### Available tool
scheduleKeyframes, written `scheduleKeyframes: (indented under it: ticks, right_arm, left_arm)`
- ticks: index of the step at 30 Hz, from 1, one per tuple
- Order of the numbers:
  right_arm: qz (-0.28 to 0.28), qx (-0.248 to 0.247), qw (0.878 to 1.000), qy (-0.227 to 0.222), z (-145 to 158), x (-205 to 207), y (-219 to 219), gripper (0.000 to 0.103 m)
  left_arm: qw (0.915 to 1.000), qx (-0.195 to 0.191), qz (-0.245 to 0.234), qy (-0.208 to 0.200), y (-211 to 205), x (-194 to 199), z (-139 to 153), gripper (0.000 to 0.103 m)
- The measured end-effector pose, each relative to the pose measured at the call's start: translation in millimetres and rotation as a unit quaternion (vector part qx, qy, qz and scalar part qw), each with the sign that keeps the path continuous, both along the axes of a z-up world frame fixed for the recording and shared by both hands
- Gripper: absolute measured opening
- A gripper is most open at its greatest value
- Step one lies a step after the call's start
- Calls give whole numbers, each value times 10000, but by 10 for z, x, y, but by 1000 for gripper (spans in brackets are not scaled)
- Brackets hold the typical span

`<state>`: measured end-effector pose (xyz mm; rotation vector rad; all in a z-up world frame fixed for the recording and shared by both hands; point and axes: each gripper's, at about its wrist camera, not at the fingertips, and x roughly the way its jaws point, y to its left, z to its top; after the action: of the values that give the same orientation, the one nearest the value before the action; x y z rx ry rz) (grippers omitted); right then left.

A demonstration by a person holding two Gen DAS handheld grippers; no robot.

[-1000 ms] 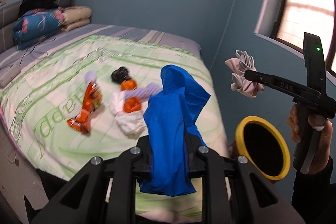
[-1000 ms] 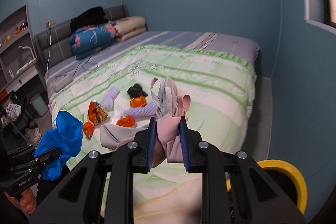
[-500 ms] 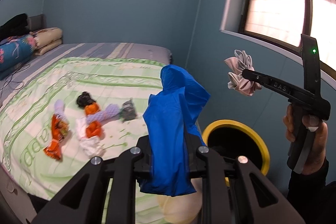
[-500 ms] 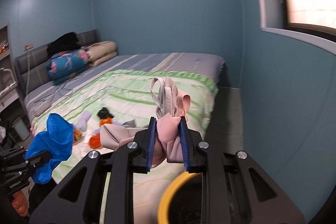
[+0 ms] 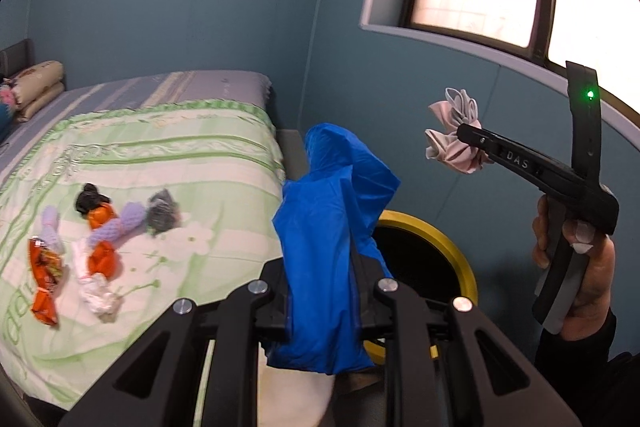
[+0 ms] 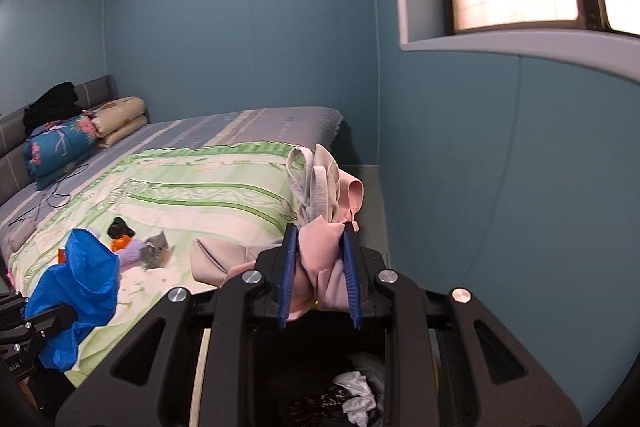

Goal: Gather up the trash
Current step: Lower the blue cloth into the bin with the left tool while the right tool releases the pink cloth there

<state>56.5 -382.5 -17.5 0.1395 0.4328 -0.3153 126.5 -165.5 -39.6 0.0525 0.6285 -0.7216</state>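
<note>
The bed (image 5: 160, 155) stands beside the yellow-rimmed bin (image 5: 436, 247). Loose wrappers (image 5: 46, 271) lie on its quilt. Left gripper (image 5: 320, 291) clamps a blue plastic bag (image 5: 328, 227) near the bin; right gripper (image 6: 320, 267) clamps pink cloth (image 6: 324, 251) above its opening.

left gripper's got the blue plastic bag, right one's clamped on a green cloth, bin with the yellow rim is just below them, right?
Not quite: the cloth in the right gripper is pink, not green, as the right wrist view shows. The rest holds: the left gripper is shut on the blue plastic bag, and the bin with the yellow rim sits just below them.
</note>
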Motion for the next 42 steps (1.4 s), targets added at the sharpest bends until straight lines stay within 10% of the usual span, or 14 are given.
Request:
scheduleKeyframes:
  ticks: [30, 42]
  right_arm:
    - [-369, 732, 9940, 720, -744, 66, -413, 22]
    - [-559, 986, 9922, 524, -717, 5, -549, 35]
  left_arm:
    - [9903, 515, -798, 1013, -815, 23, -702, 19]
    - [9912, 387, -749, 1019, -708, -8, -679, 60]
